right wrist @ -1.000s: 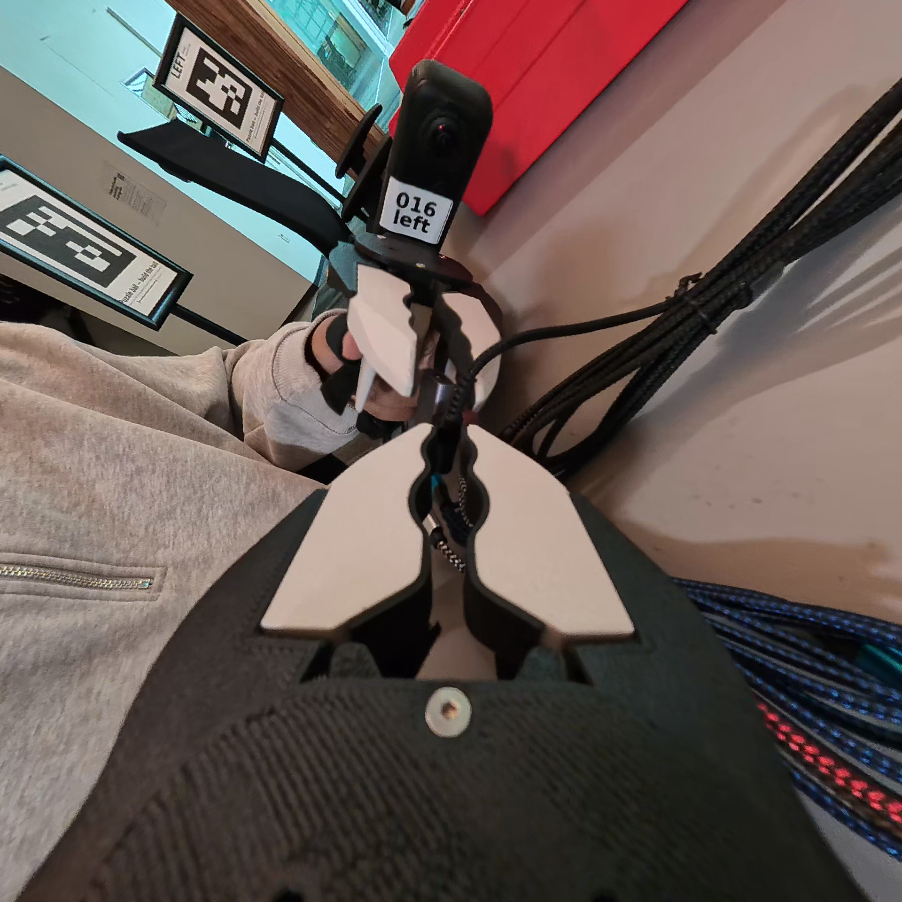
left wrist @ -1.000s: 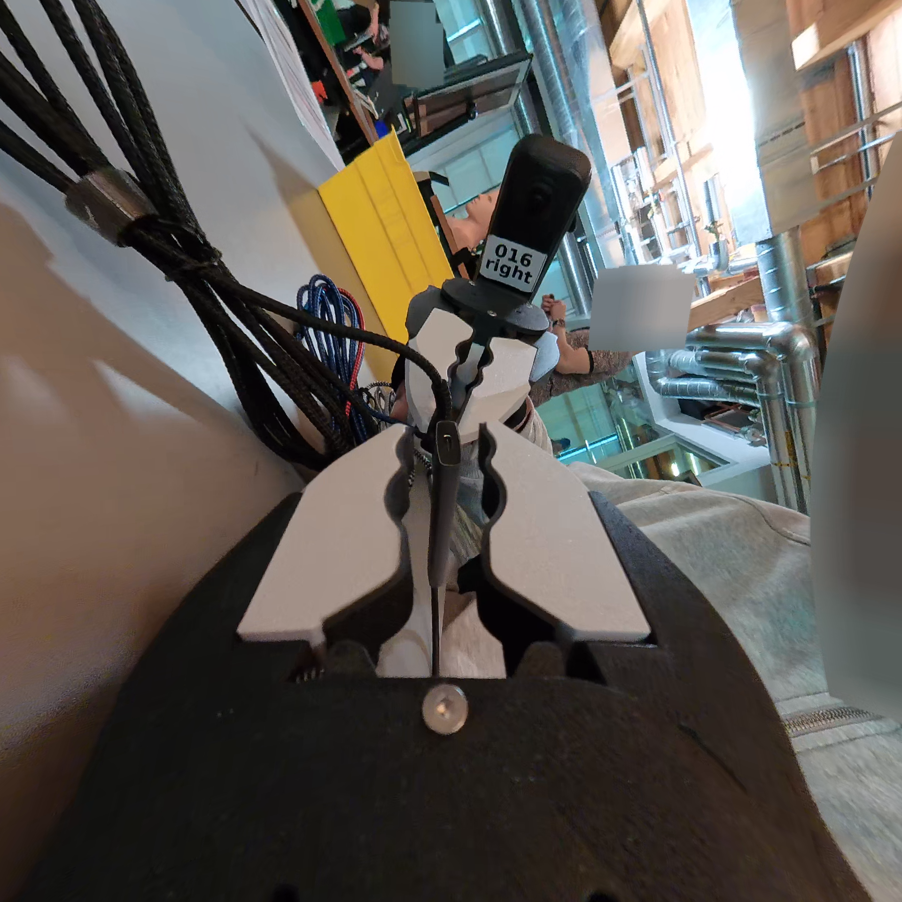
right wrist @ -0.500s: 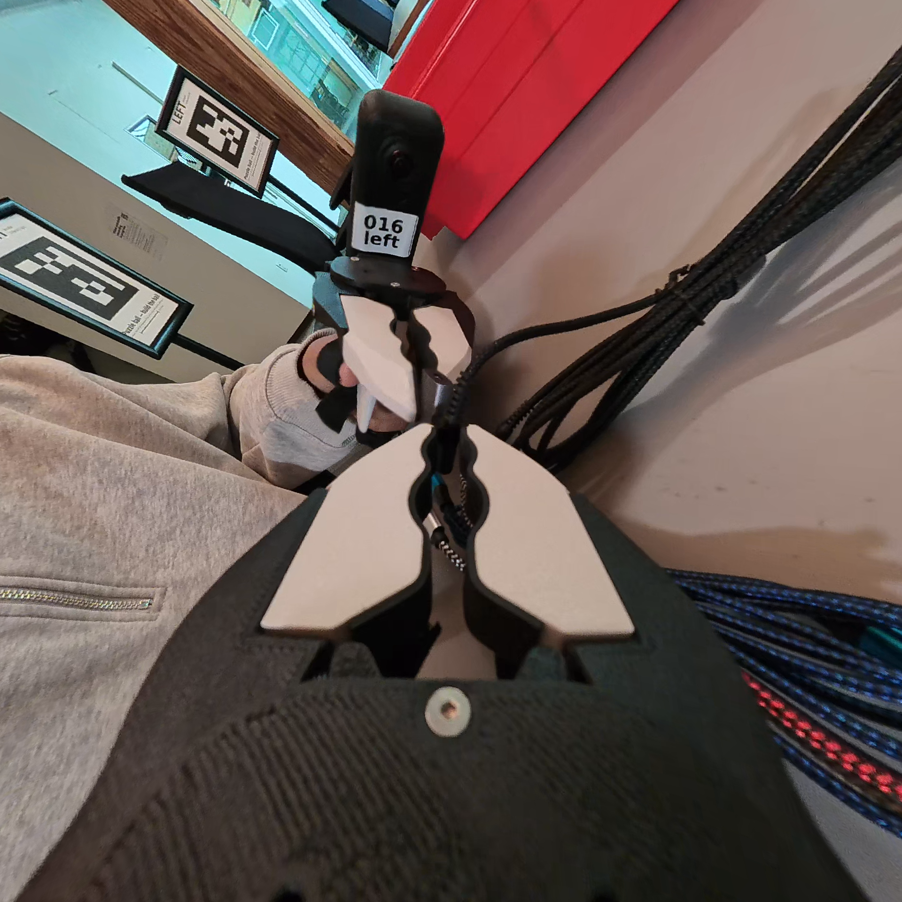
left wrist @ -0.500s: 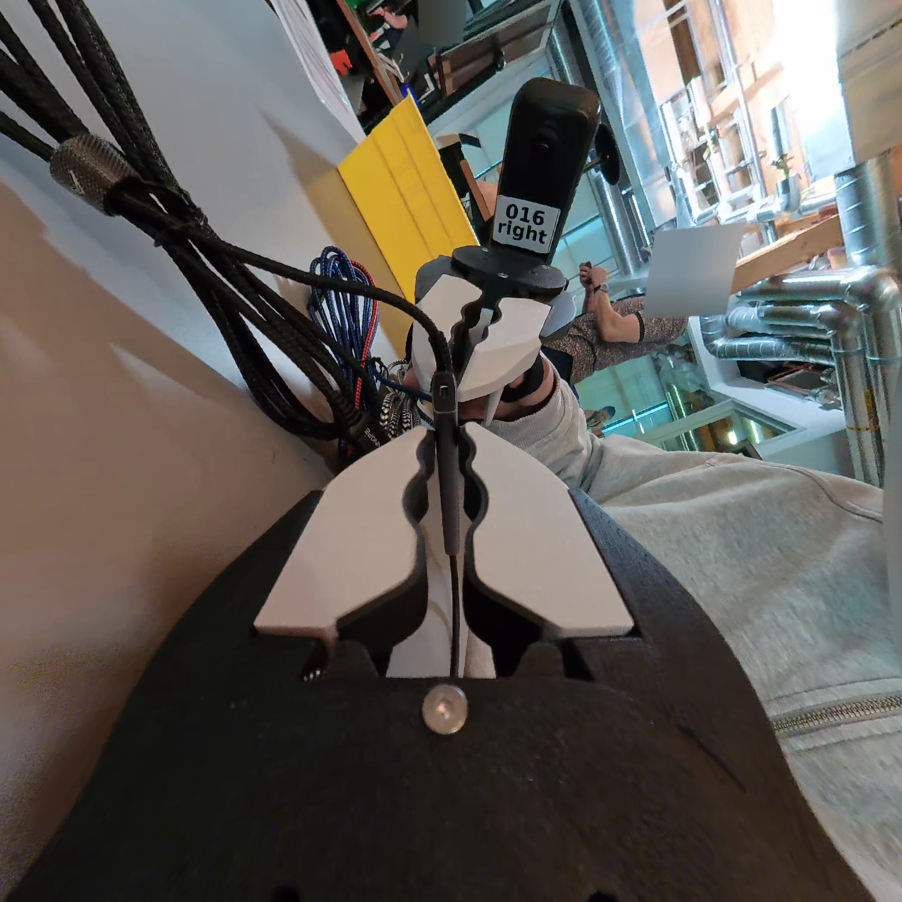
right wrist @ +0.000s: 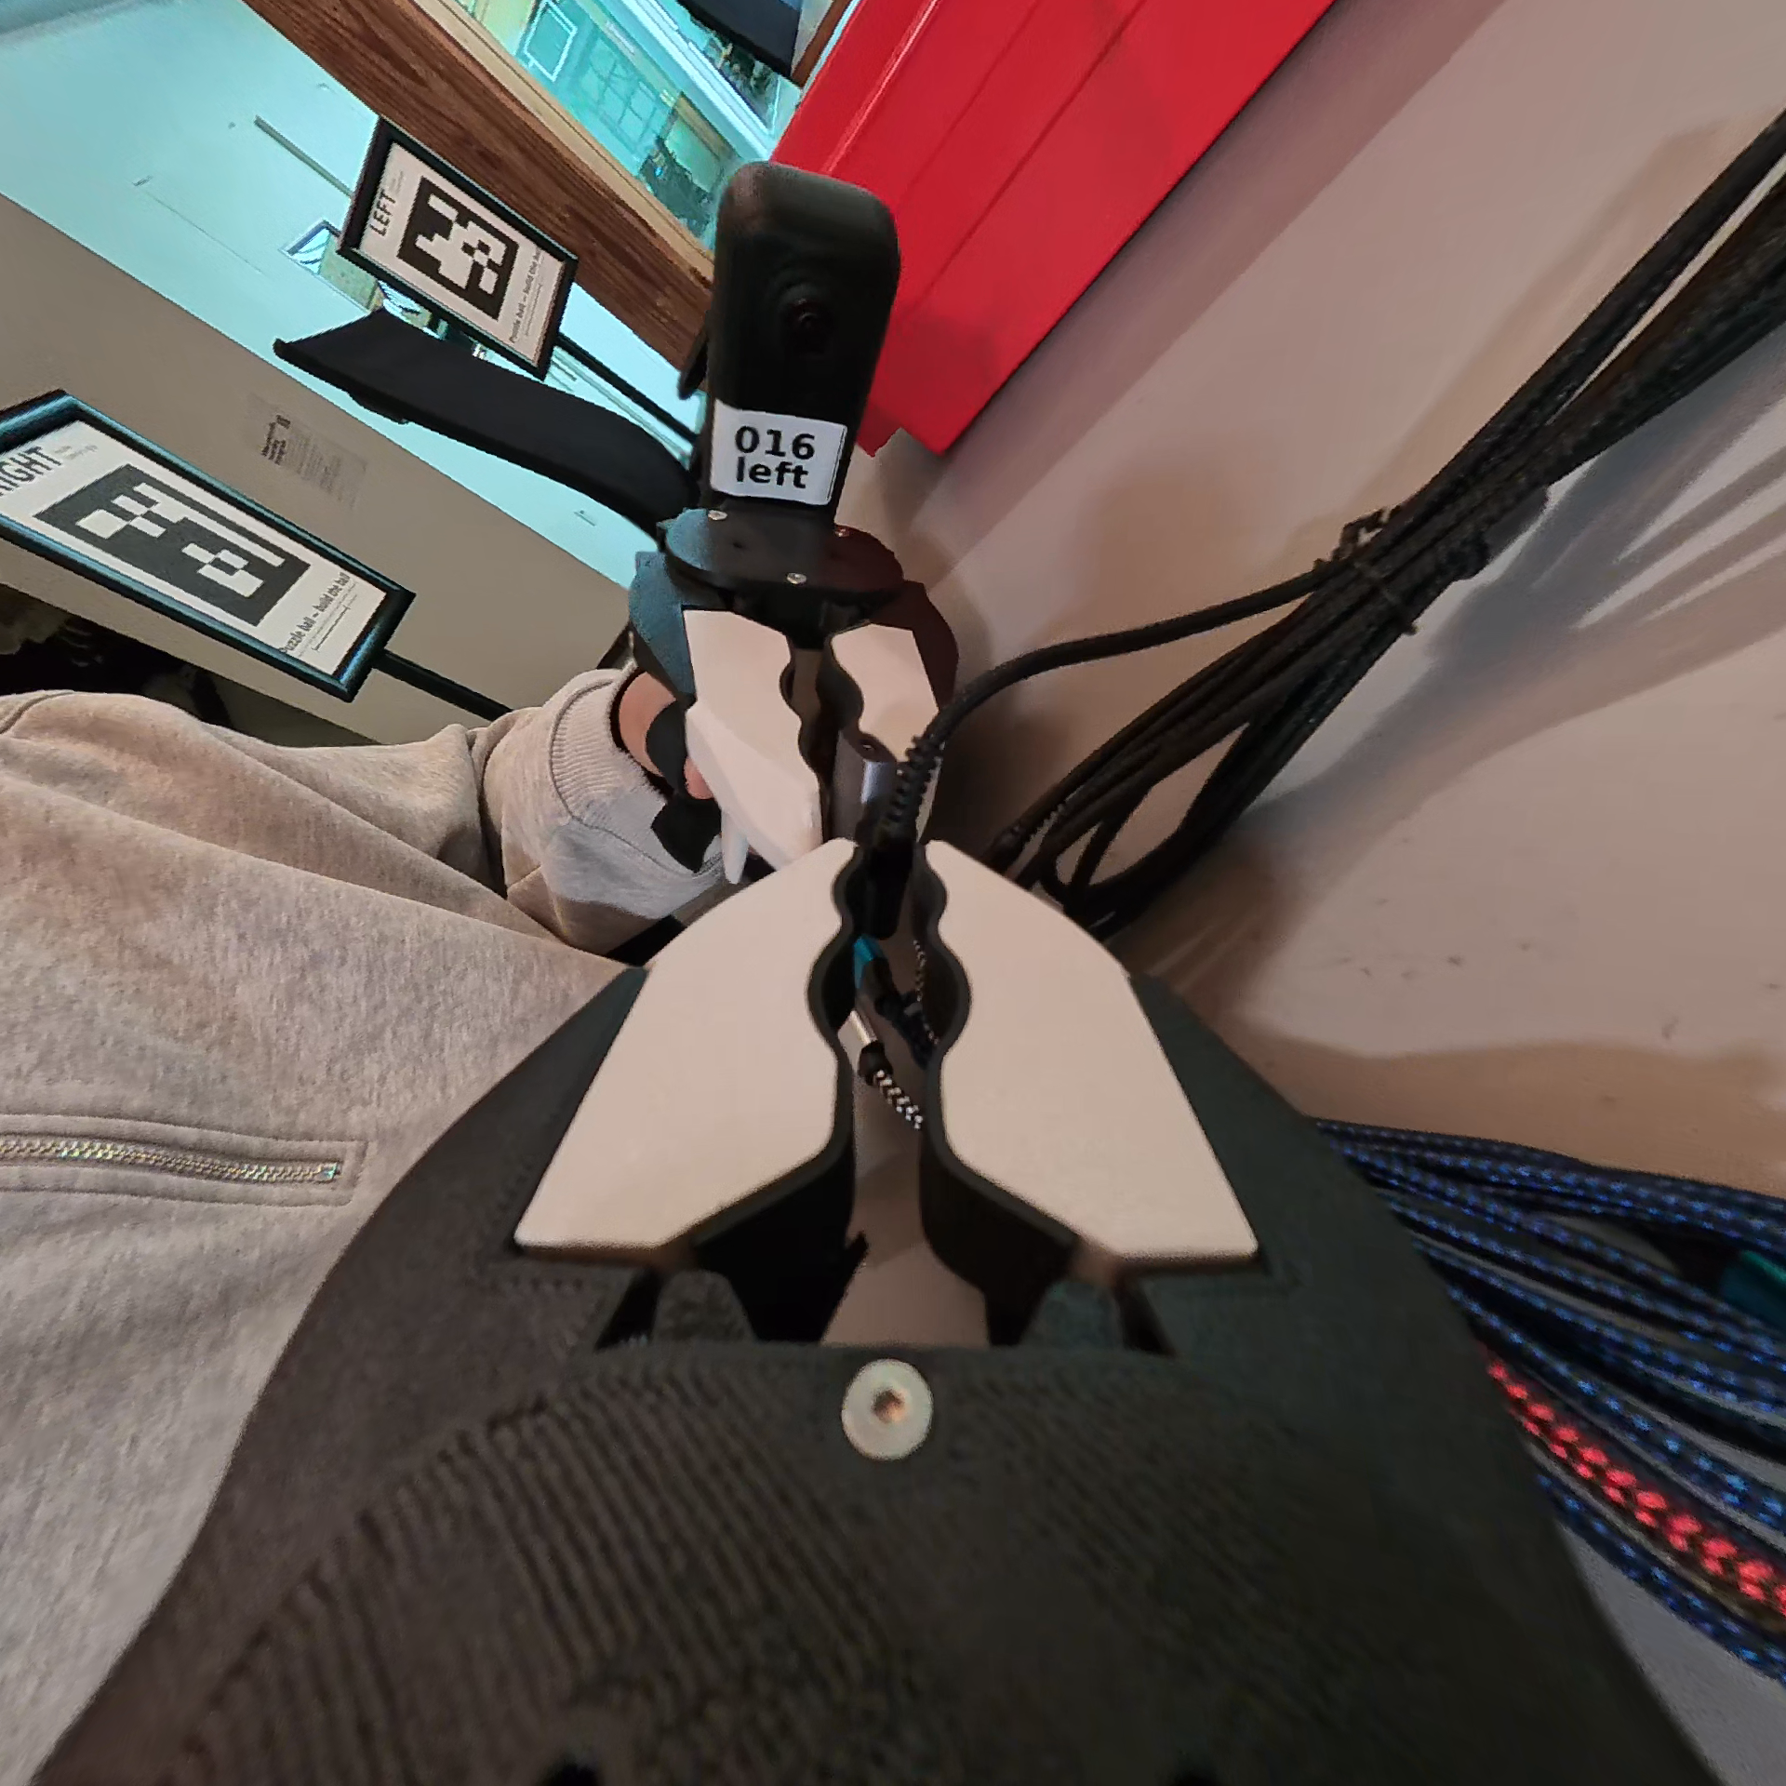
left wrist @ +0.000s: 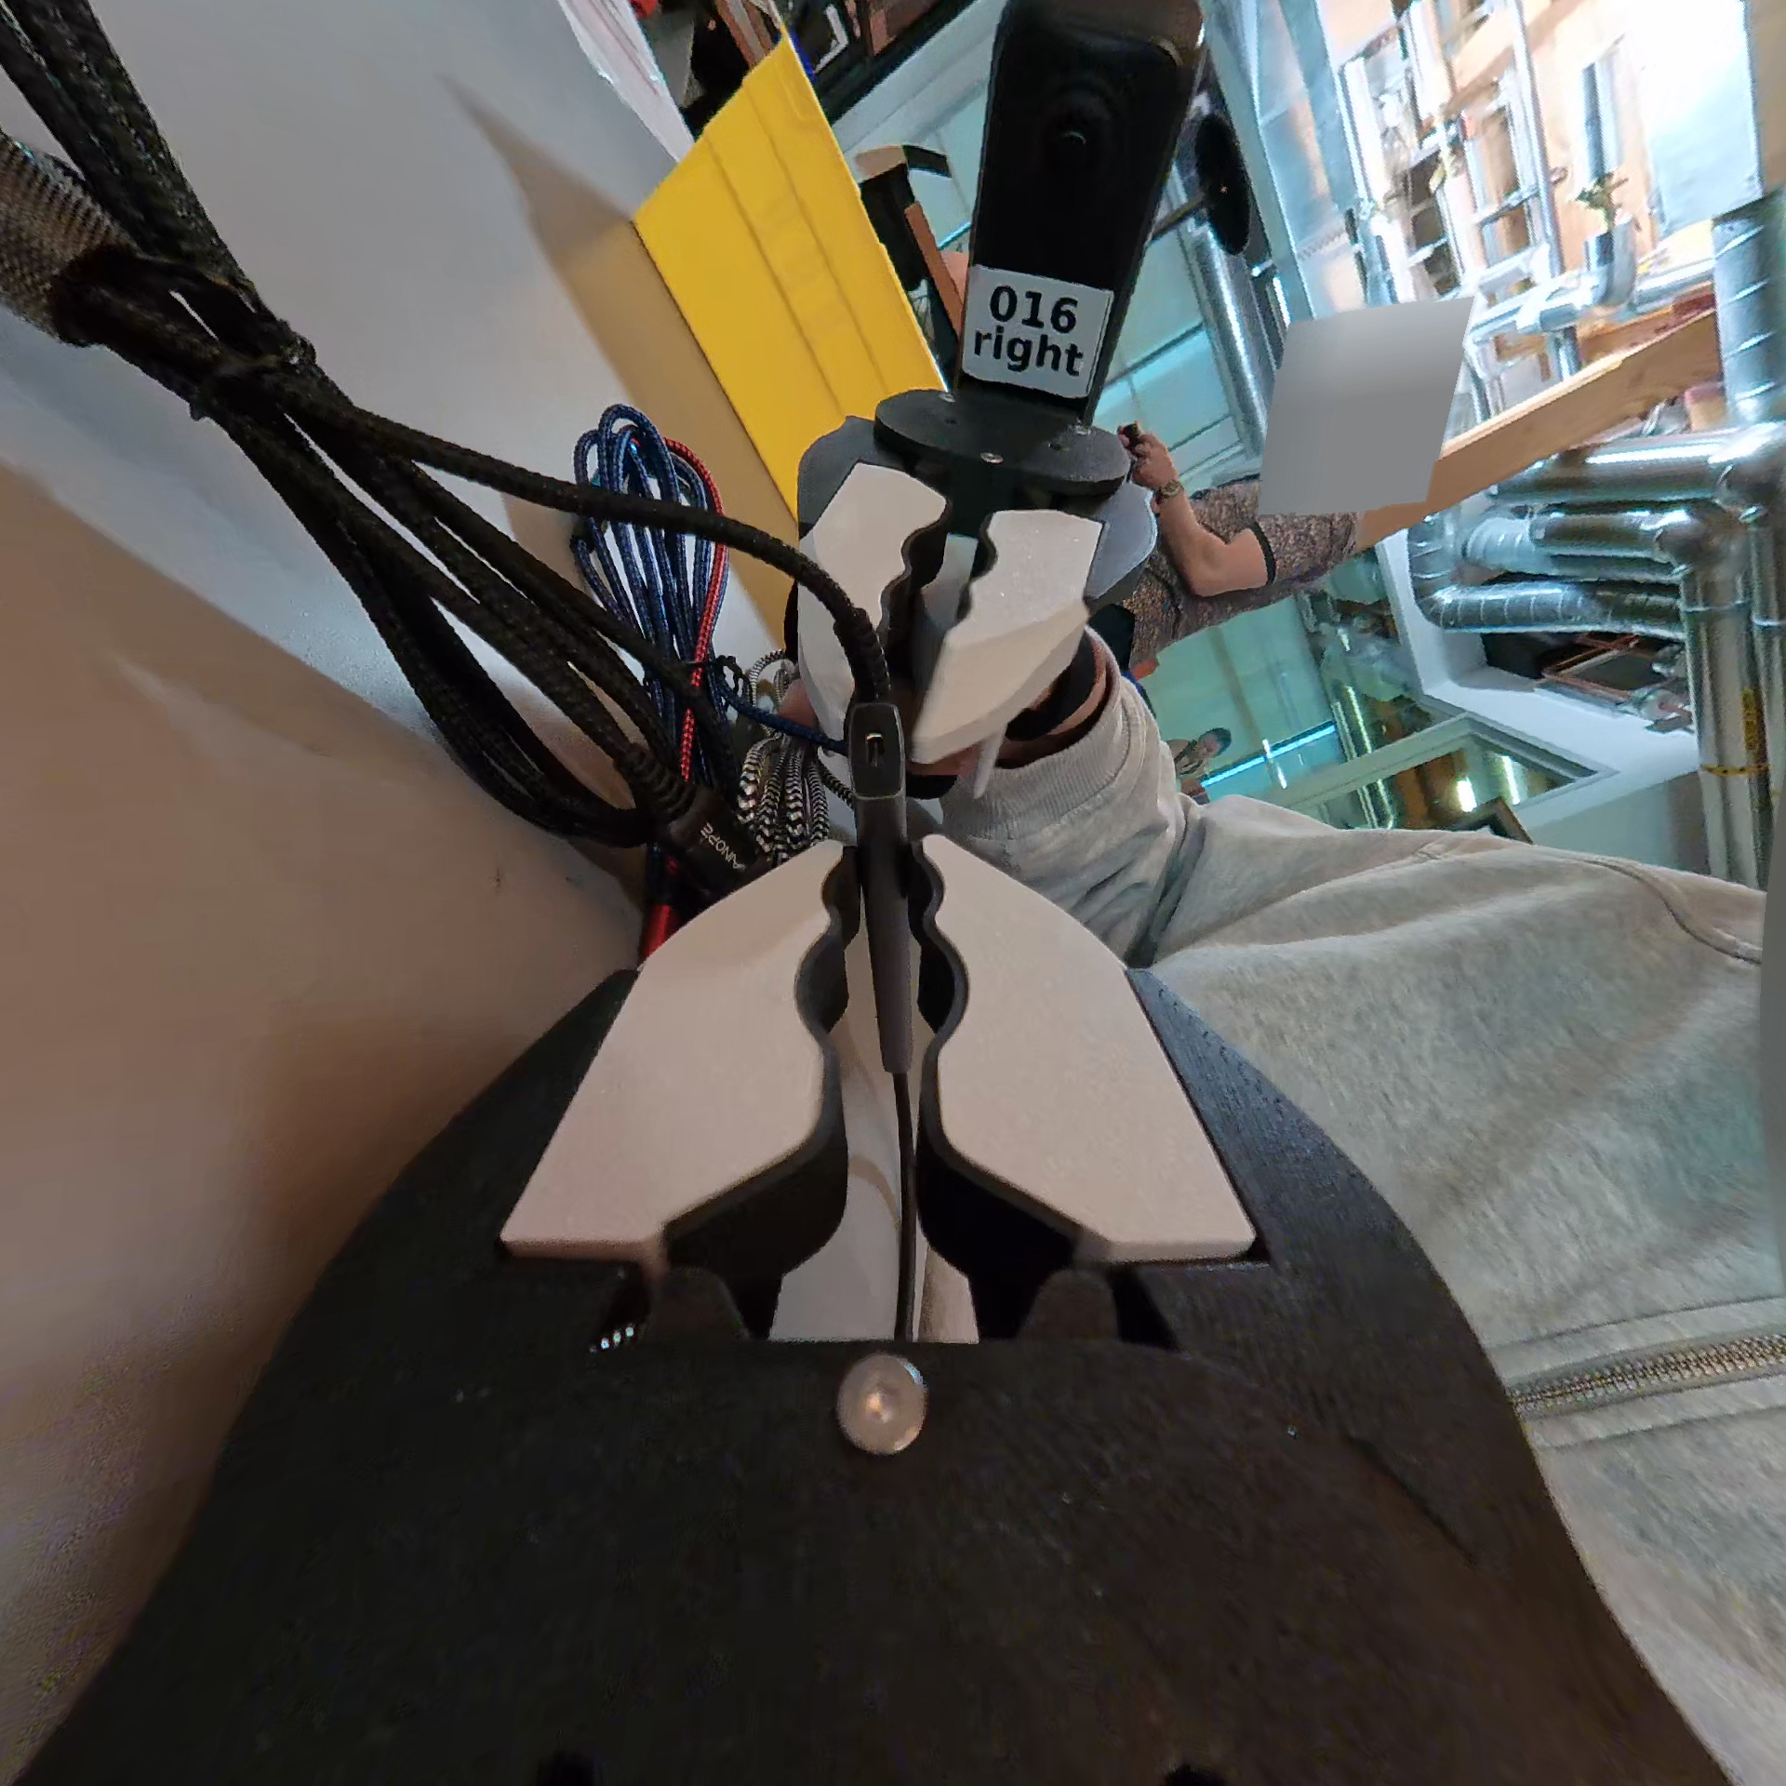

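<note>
My left gripper (left wrist: 881,850) is shut on a slim dark grey connector (left wrist: 889,928) whose thin lead runs back between the fingers. Its port end sticks out past the tips. My right gripper (right wrist: 884,855) is shut on the black plug (right wrist: 881,875) of a black braided cable (right wrist: 1015,667). The two grippers face each other tip to tip above the table (right wrist: 1450,918). In the left wrist view the right gripper (left wrist: 904,720) meets the connector's end, and the braided cable (left wrist: 831,599) curves down to it. The left gripper also shows in the right wrist view (right wrist: 836,783).
A tied bundle of black cables (left wrist: 387,580) lies on the table, with blue and red braided cables (right wrist: 1595,1353) and a black-and-white cable (left wrist: 783,783) beside it. A yellow box (left wrist: 802,290) and a red box (right wrist: 1063,193) stand at the table's ends. Grey sleeves (right wrist: 242,918) flank the grippers. My two grippers' fingertips are within a few centimetres of each other.
My left gripper's fingers have closed on the grey connector. The two grippers have drawn closer, so the braided cable's plug now sits at the connector's end.
</note>
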{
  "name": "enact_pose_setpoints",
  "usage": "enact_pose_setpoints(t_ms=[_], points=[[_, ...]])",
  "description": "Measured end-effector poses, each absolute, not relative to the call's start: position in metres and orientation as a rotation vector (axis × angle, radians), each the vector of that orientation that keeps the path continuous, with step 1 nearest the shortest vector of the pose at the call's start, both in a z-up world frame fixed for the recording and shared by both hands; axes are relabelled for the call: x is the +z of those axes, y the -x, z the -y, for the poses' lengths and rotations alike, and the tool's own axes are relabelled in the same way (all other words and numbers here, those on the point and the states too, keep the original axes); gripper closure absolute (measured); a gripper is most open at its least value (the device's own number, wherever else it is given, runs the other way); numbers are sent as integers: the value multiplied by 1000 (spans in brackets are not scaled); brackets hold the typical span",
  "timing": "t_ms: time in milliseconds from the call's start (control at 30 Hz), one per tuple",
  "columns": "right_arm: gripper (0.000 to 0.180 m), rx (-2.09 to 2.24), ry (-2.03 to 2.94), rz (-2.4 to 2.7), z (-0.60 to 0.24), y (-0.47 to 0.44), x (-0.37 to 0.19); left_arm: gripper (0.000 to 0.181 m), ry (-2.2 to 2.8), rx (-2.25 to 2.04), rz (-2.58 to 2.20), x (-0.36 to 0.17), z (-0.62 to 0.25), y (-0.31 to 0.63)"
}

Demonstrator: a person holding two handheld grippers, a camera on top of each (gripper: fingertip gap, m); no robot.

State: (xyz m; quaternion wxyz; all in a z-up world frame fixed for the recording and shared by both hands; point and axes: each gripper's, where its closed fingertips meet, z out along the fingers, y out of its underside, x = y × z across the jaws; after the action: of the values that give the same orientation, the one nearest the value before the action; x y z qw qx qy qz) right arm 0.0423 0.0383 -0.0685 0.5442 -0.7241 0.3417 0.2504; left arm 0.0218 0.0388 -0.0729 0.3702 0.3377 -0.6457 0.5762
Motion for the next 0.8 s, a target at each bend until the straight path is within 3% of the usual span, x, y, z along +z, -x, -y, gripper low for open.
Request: enact_pose_setpoints(t_ms=[133,467,800], points=[[158,689,1689,-777,-38,-37,-63,172,-851,1473,1663,-73,-38,-20],[171,730,1759,-738,-31,-30,-70,172,-807,1455,1679,-72,-35,-13],[167,775,1745,-743,-28,-29,-69,172,-791,1447,1673,-71,-34,-11]])
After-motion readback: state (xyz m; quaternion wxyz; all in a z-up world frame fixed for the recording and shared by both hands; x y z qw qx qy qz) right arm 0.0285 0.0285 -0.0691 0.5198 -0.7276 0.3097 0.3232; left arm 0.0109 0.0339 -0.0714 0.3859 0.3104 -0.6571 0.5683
